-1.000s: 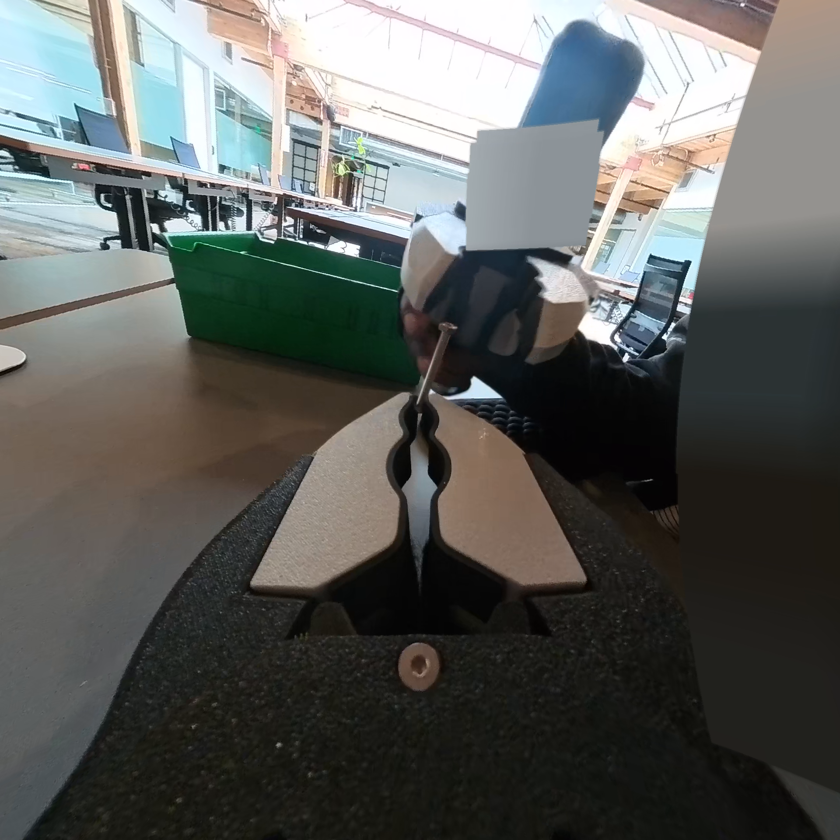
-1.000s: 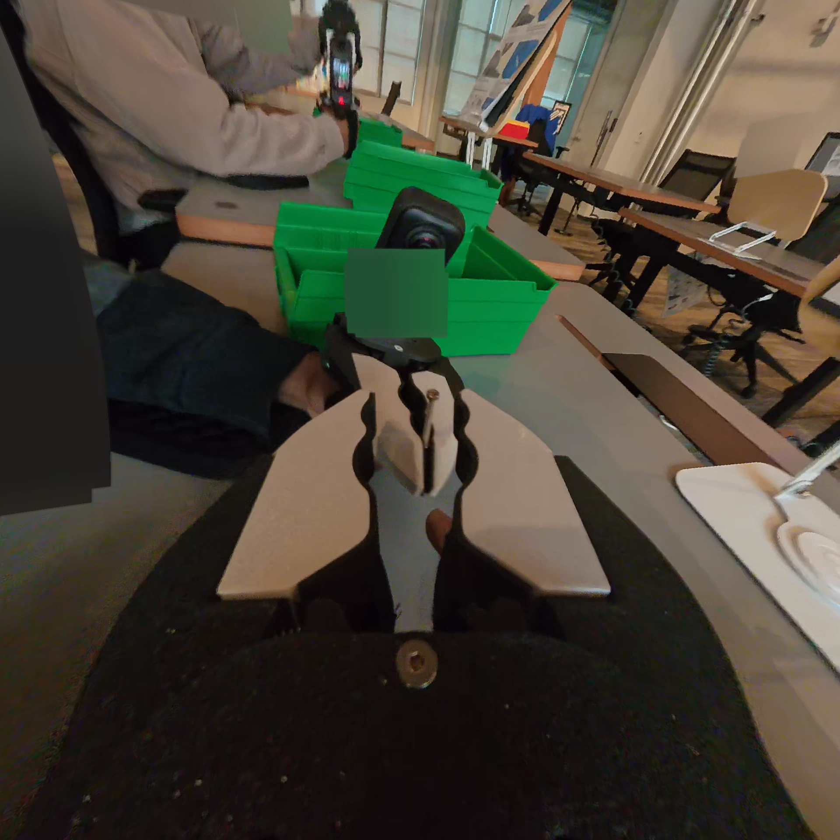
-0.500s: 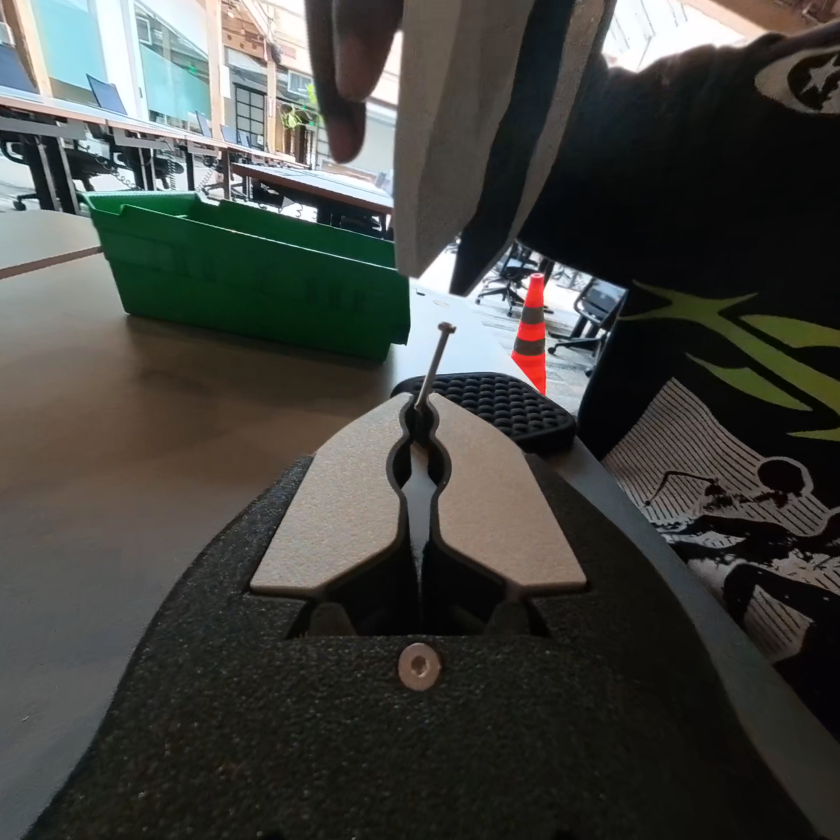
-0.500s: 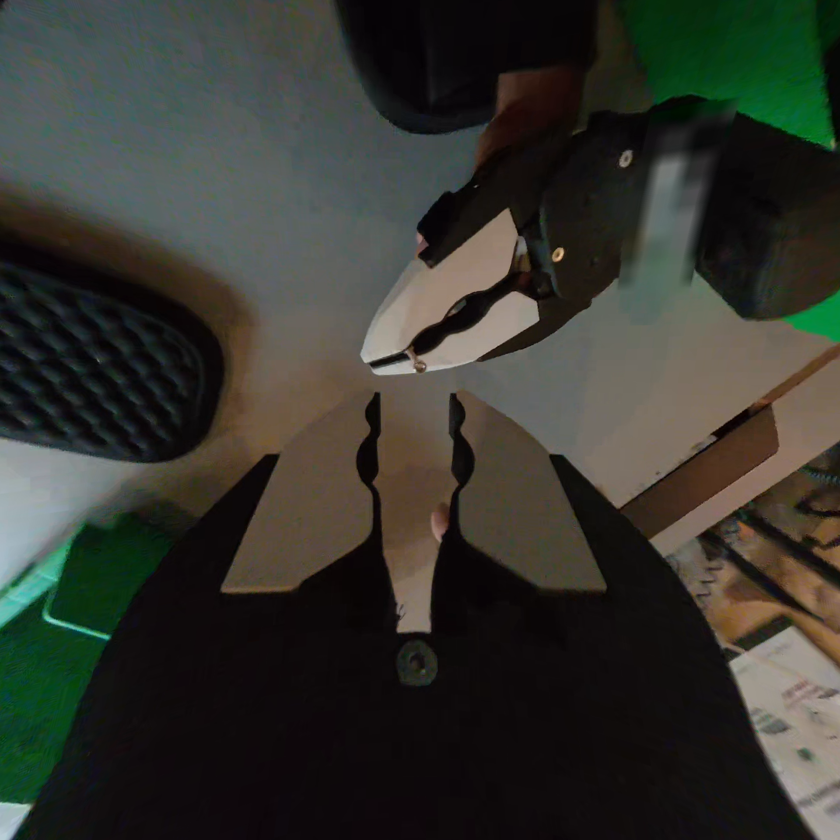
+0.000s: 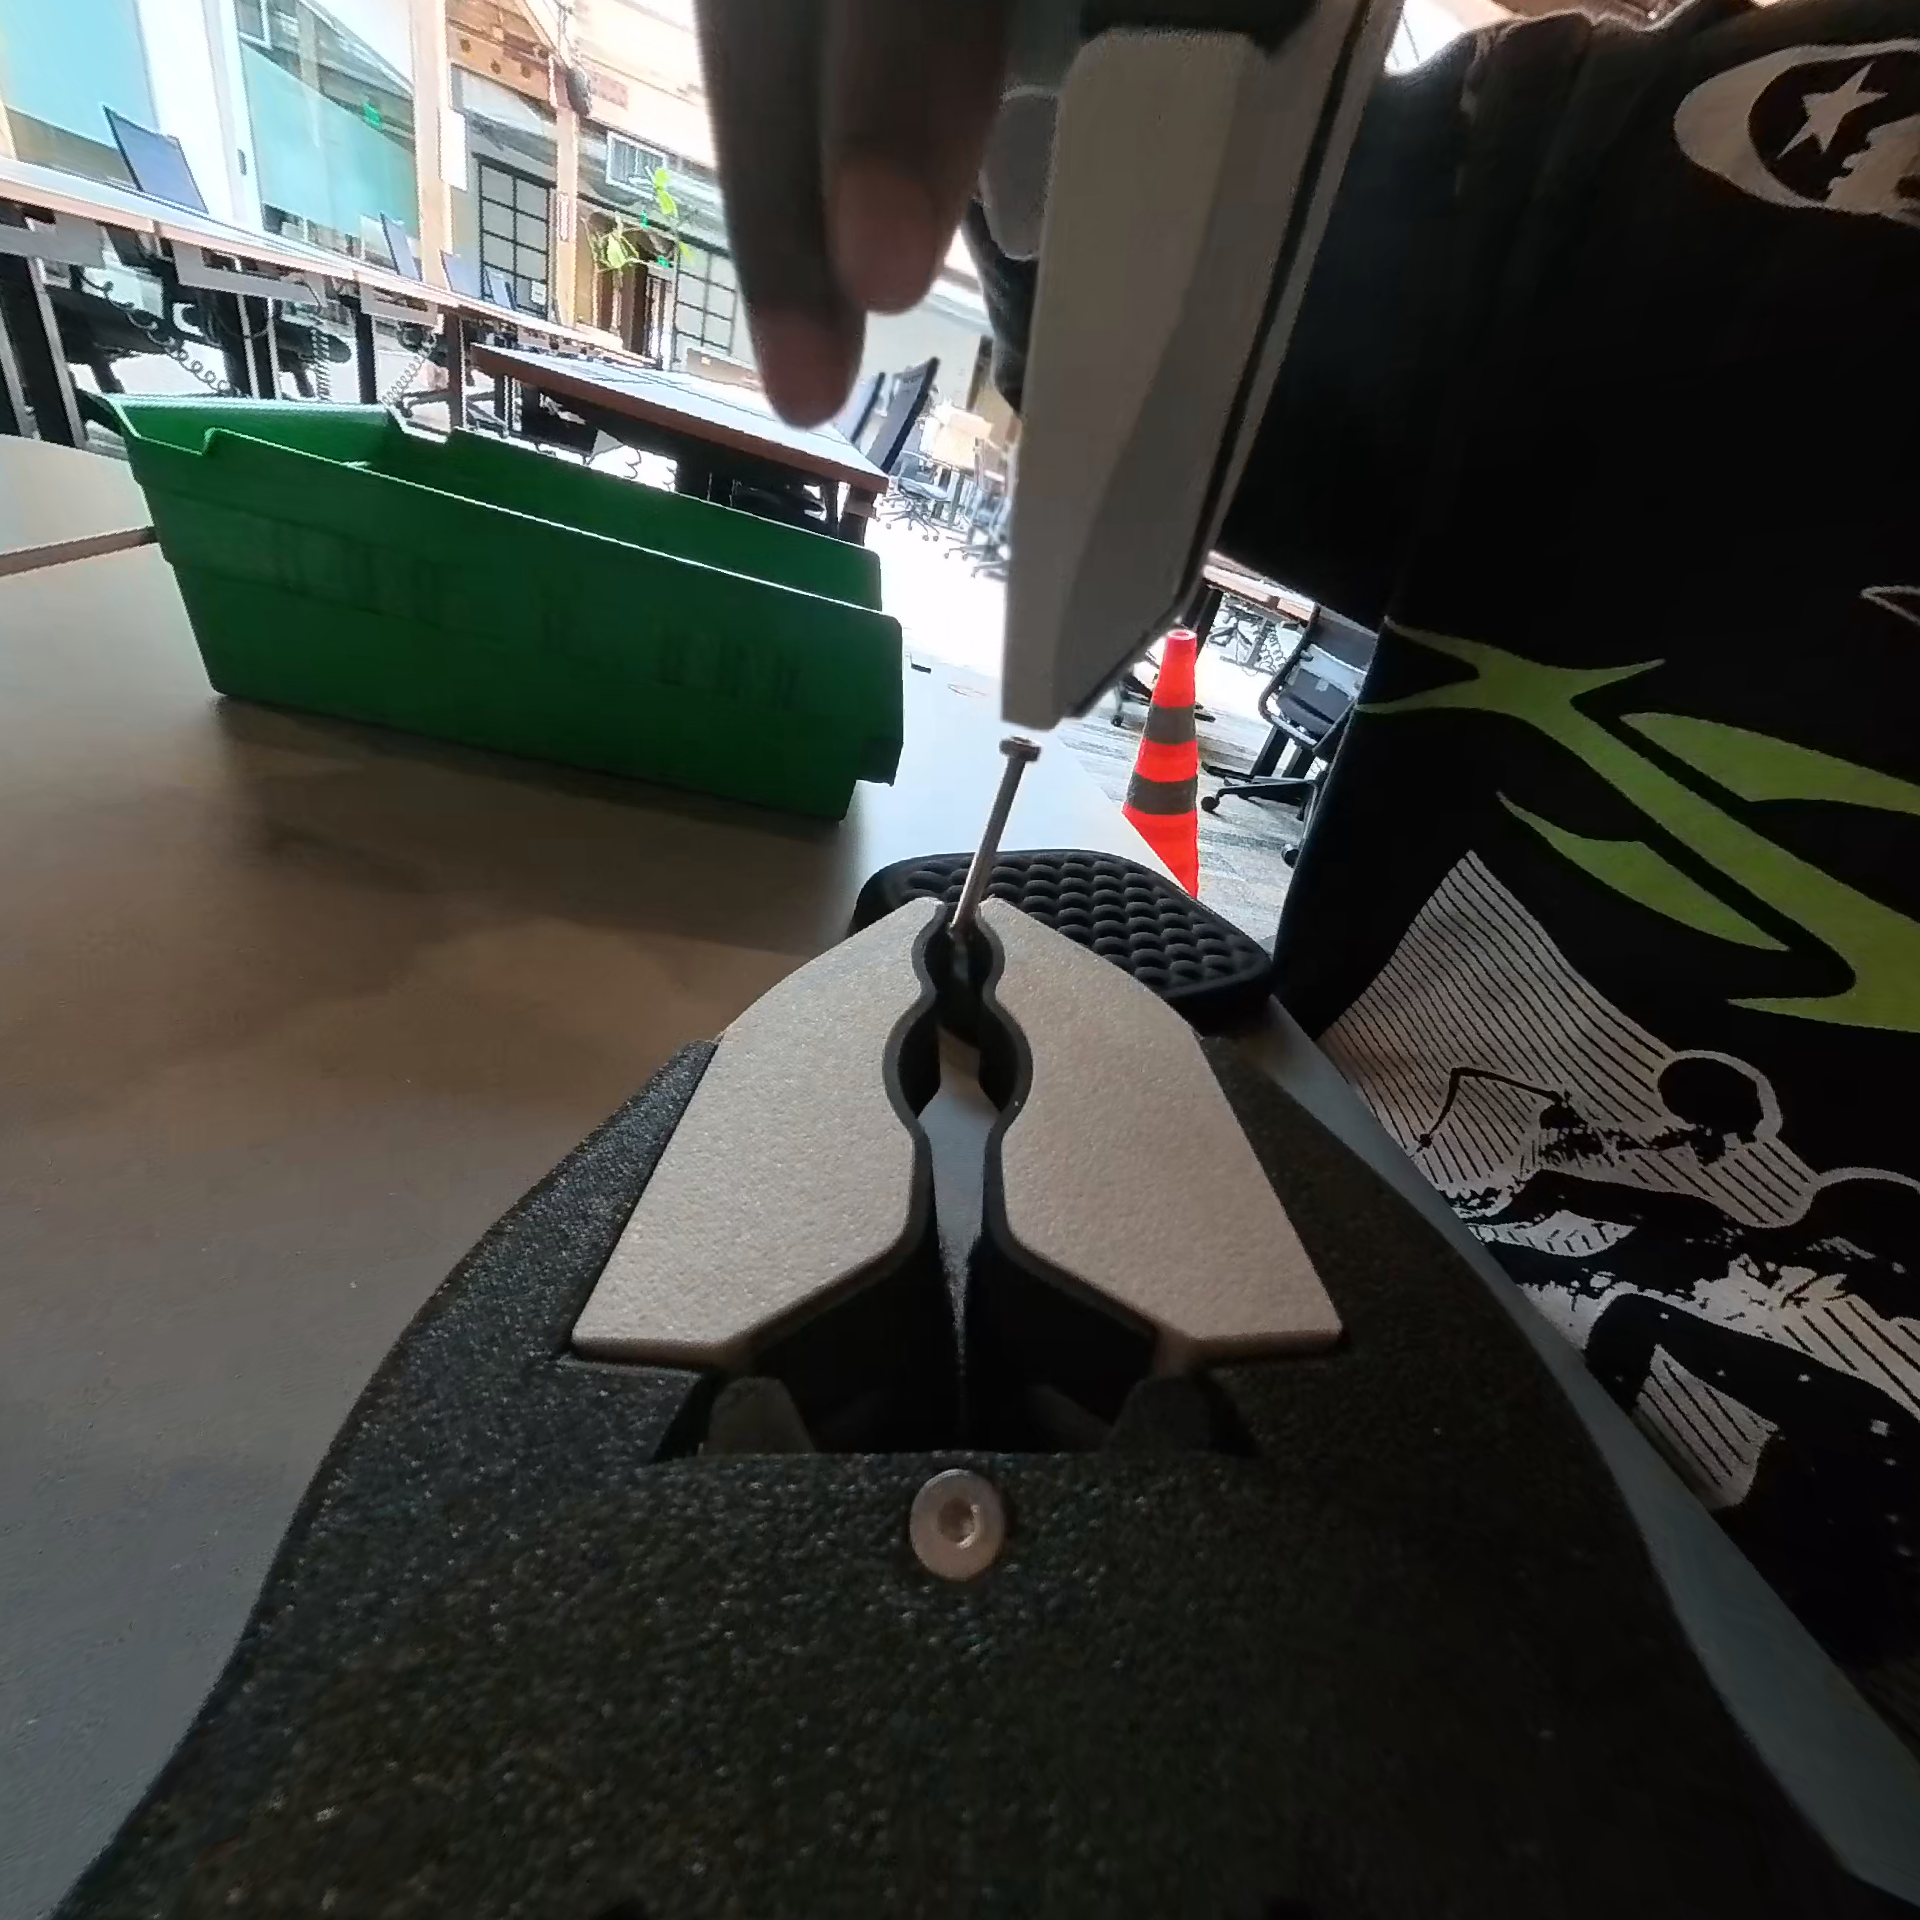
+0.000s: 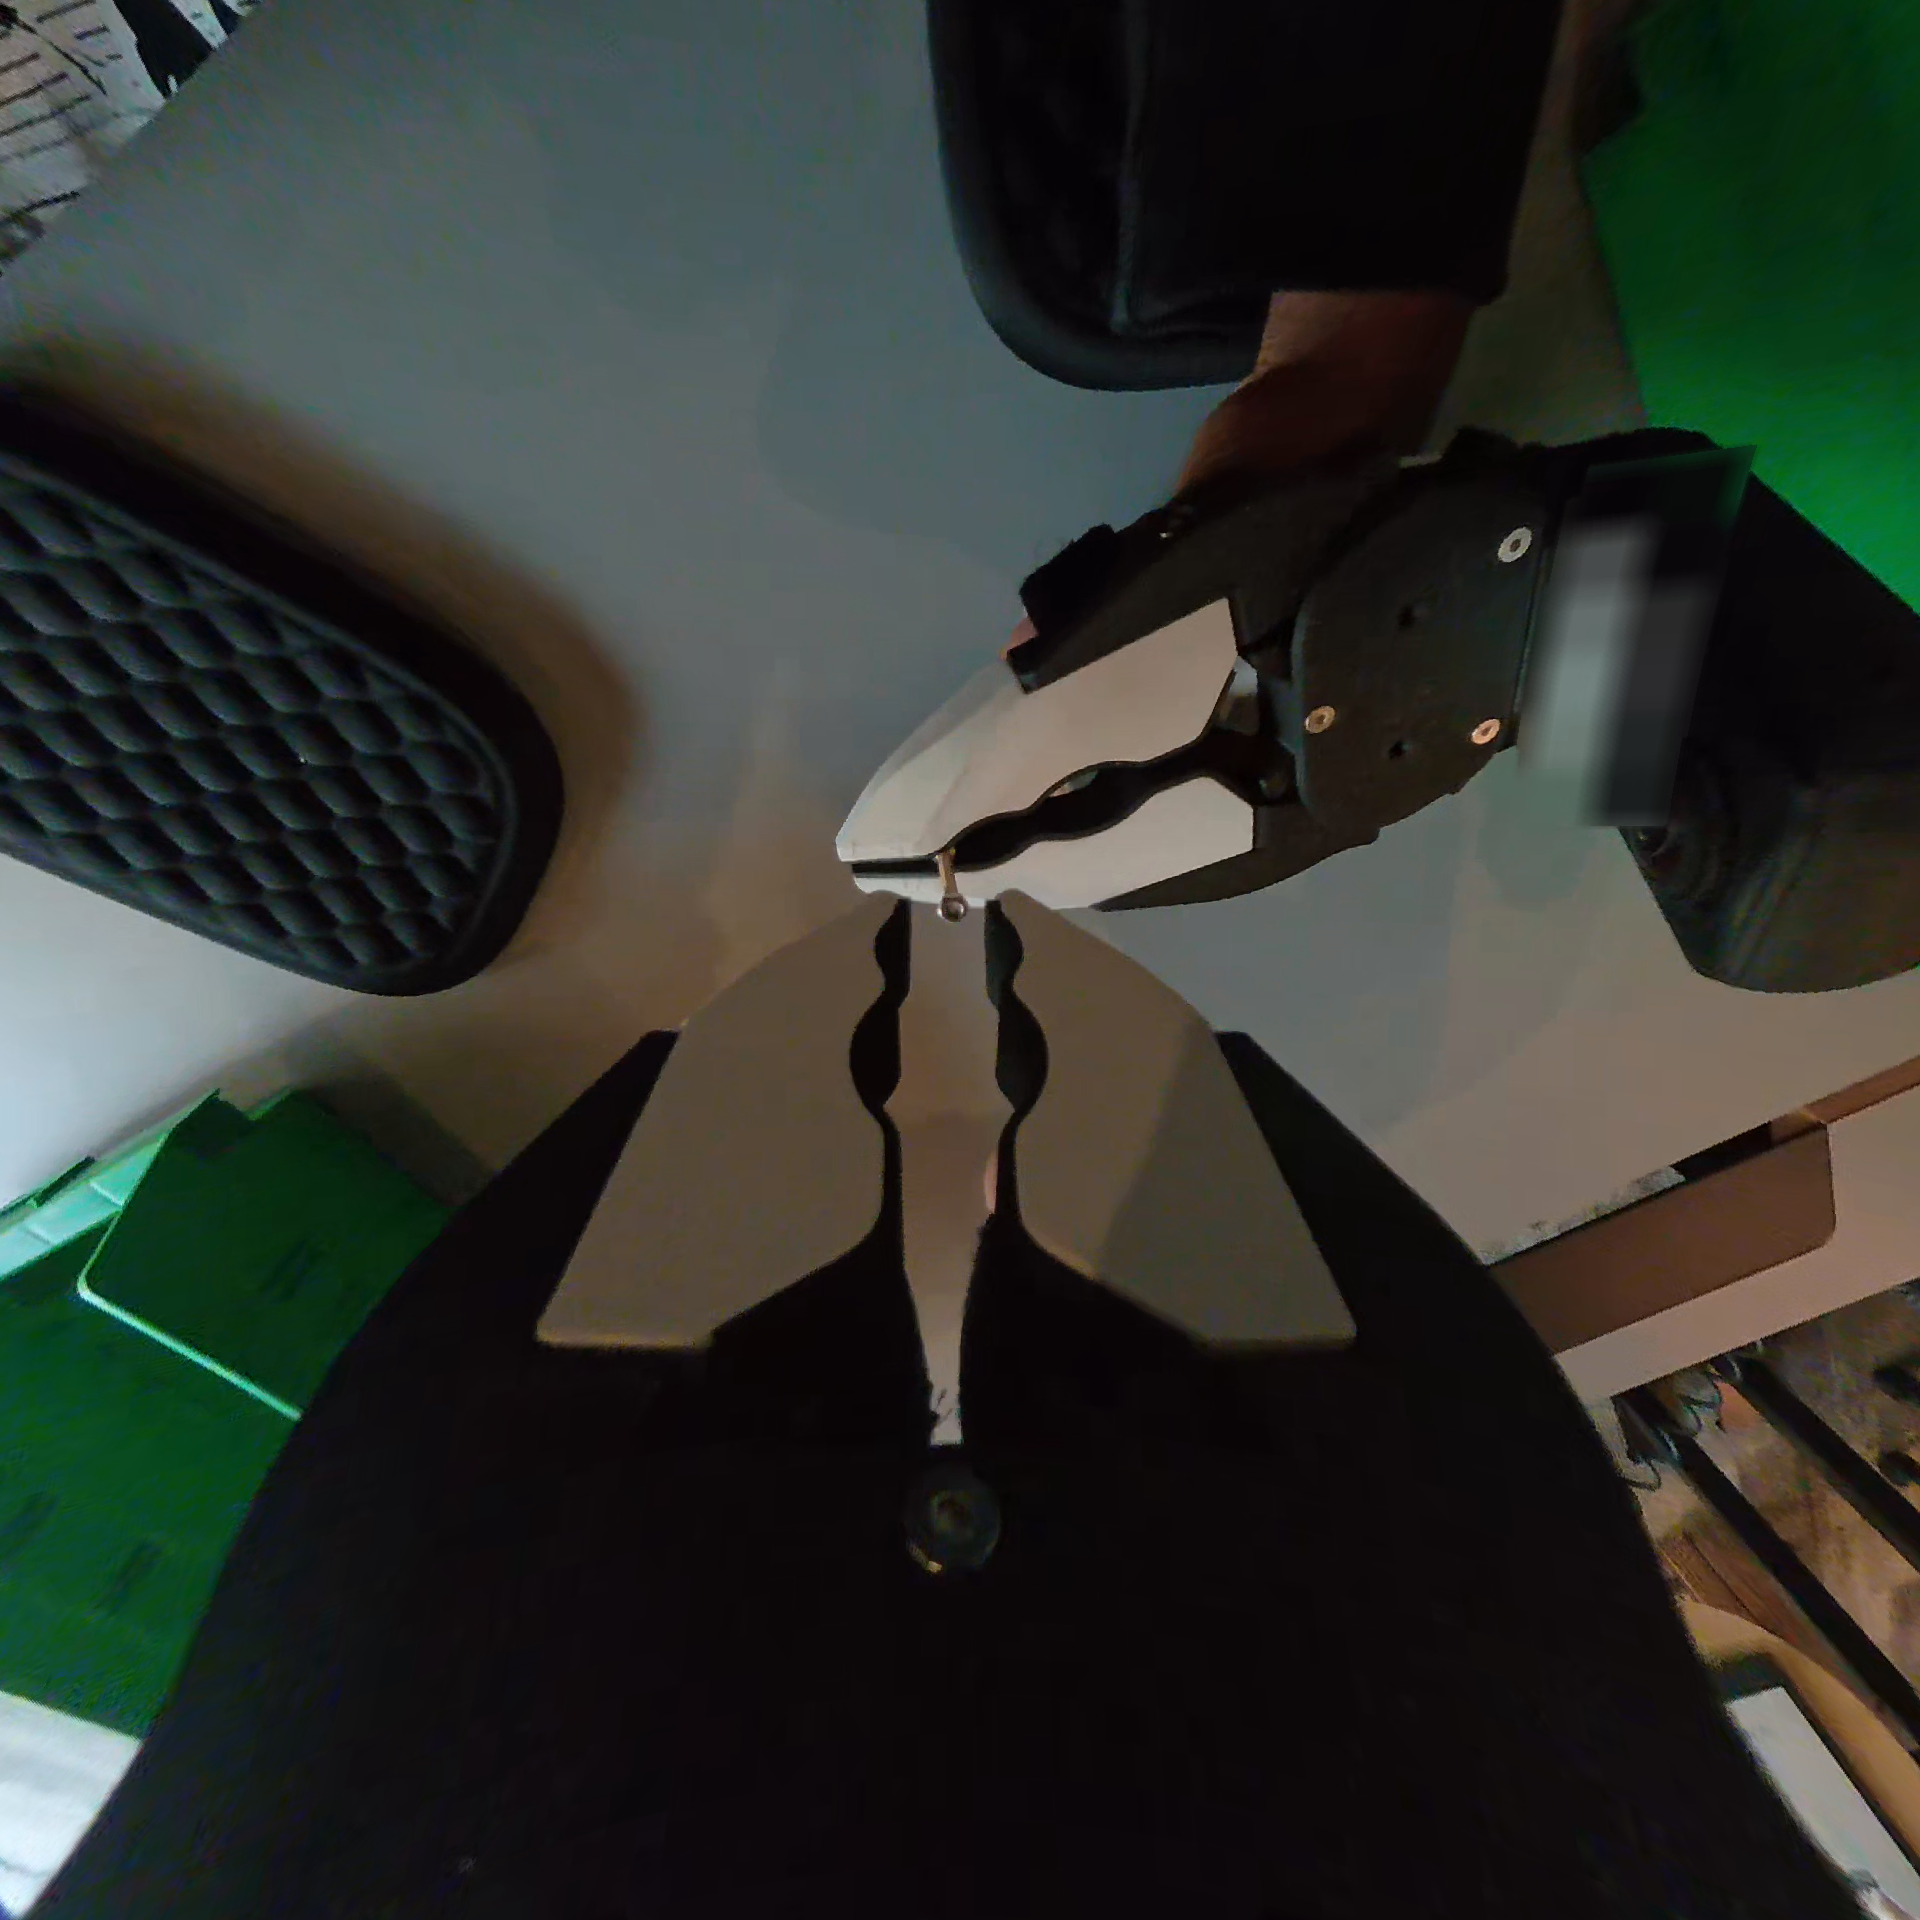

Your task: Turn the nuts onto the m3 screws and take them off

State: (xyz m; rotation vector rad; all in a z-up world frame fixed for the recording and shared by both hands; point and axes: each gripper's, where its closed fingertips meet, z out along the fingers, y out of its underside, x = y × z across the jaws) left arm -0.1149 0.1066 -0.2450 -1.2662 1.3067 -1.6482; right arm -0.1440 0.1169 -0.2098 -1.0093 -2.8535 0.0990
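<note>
Above the upright screw (image 5: 995,831) the right gripper (image 6: 943,914) has swung in from the side, jaws narrowed but apart, gripping nothing — no nut is visible. Below, the left gripper (image 5: 961,914) stays clamped on the shank, so a grip at the head looks next

Grey table (image 5: 312,1039) with bins and a mat

A green bin (image 5: 499,603) sits on its far side; a black honeycomb-textured mat (image 5: 1122,914) lies nearer, close to the table's edge, apart from the bin.
</note>
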